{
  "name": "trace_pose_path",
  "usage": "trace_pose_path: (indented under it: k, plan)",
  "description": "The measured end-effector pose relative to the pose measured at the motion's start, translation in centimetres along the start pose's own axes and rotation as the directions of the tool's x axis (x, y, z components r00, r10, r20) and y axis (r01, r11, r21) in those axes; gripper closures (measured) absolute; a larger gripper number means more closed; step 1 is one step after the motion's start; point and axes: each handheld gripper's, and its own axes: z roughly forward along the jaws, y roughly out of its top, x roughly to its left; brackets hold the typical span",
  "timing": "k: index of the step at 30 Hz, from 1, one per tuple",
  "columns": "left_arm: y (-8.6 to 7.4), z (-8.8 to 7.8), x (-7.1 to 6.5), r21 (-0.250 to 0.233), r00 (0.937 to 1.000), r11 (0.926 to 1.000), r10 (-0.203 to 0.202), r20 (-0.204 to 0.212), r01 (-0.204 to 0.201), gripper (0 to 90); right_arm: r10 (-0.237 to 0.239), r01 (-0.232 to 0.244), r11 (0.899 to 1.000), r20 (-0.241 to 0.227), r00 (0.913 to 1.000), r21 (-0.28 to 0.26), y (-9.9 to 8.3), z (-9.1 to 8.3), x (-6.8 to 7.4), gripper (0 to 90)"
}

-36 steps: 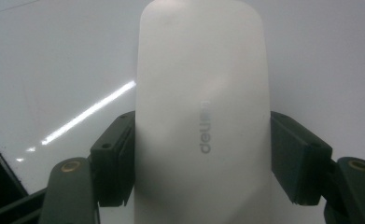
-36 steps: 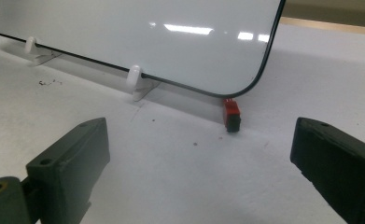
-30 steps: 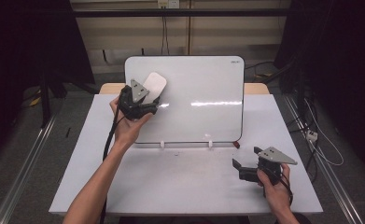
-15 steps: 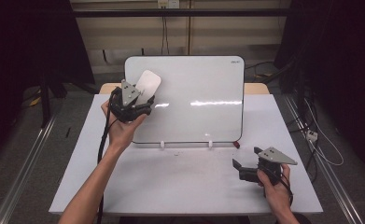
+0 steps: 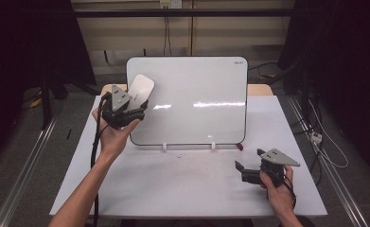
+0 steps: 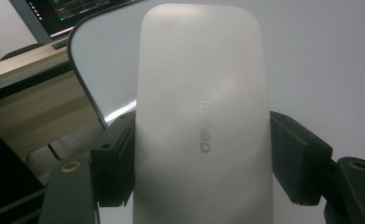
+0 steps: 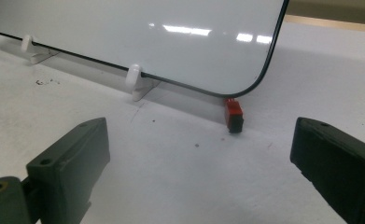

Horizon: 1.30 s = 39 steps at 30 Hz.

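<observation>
A person's left tongs (image 5: 134, 105) pinch a white eraser (image 5: 140, 88) against the upper left of the upright whiteboard (image 5: 197, 99) near the counter's (image 5: 173, 184) far edge, apparently mid-wipe, likely sweeping across next, while the right tongs (image 5: 242, 170) rest spread near the front right corner.

Lab: black curtains (image 5: 26, 56), cables (image 5: 166, 33)

Holding left gripper (image 5: 126, 106) raised at ten o'clock, fingers (image 6: 117, 161) clamping; resting right gripper (image 5: 256, 171) at four o'clock, fingers (image 7: 73, 163) spread apart.
</observation>
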Motion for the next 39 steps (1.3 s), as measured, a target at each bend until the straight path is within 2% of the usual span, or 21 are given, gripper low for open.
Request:
trace_pose_path:
  k: [4, 12, 15, 19, 27, 31, 33, 39]
  plan:
    - [-0.6, -0.8, 0.2, 0.001, 0.9998, 0.9998, -0.020, -0.001, 0.020, 31.0, -0.006, 0.006, 1.000, -0.005, 1.0000, 0.000, 0.0, 0.1, 0.1, 4.8]
    - [-1.0, -1.8, -0.2, -0.012, 0.9999, 0.9998, -0.016, 0.004, 0.016, 31.0, 0.002, -0.002, 1.000, -0.003, 1.0000, -0.008, -0.2, -0.4, -0.5, 4.7]
    - [-1.2, -2.1, -0.5, 0.002, 0.9998, 0.9998, -0.021, -0.003, 0.021, 31.0, 0.004, -0.004, 1.000, -0.005, 1.0000, -0.008, -0.2, -0.3, -0.5, 4.8]
    - [-1.5, -2.5, -1.1, 0.011, 0.9997, 0.9999, 0.004, -0.022, -0.004, 31.0, -0.003, 0.003, 1.000, -0.009, 1.0000, -0.005, -0.1, -0.2, -0.2, 4.8]
    - [-3.1, -2.9, -2.4, 0.030, 0.9983, 0.9979, 0.058, -0.010, -0.057, 31.0, -0.006, 0.006, 1.000, -0.006, 1.0000, -0.003, -0.1, -0.3, 0.0, 4.7]
    - [-3.8, -2.8, -2.9, 0.033, 0.9979, 0.9974, 0.064, 0.001, -0.064, 31.0, -0.007, 0.007, 1.000, -0.005, 1.0000, -0.004, 0.0, -0.2, 0.1, 4.8]
    - [-3.9, -2.7, -3.1, 0.054, 0.9959, 0.9945, 0.089, 0.013, -0.090, 31.0, -0.009, 0.009, 1.000, -0.006, 0.9999, -0.003, 0.0, -0.1, 0.1, 4.8]
    - [-4.8, -2.0, -4.3, 0.075, 0.9915, 0.9888, 0.128, 0.022, -0.129, 31.0, -0.004, 0.004, 1.000, -0.009, 1.0000, -0.004, 0.0, -0.2, 0.1, 4.8]
